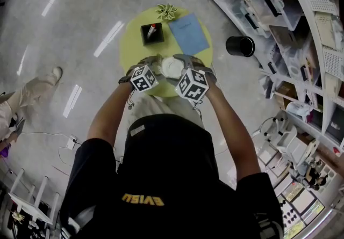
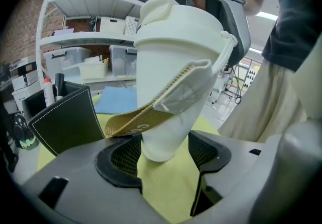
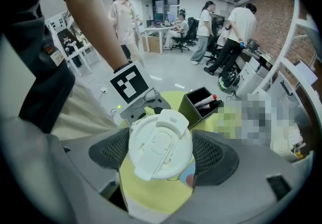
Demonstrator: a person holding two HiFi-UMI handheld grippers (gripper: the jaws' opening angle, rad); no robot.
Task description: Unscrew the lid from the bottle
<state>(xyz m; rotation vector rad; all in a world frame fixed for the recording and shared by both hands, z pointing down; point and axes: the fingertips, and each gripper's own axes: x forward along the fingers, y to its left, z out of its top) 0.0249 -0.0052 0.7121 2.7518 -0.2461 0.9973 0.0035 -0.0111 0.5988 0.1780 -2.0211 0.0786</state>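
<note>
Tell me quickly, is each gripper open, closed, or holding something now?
Left gripper: closed on the bottle.
Right gripper: closed on the lid.

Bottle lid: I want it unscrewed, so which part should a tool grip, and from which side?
Probably the lid by its round outer rim, coming from the top end along the tilted bottle. The rim is circular and widest there; keep clear of the strap hanging off one side.

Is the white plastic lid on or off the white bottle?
On: the white flip-top lid sits flush atop the white tapered bottle, no gap showing.
</note>
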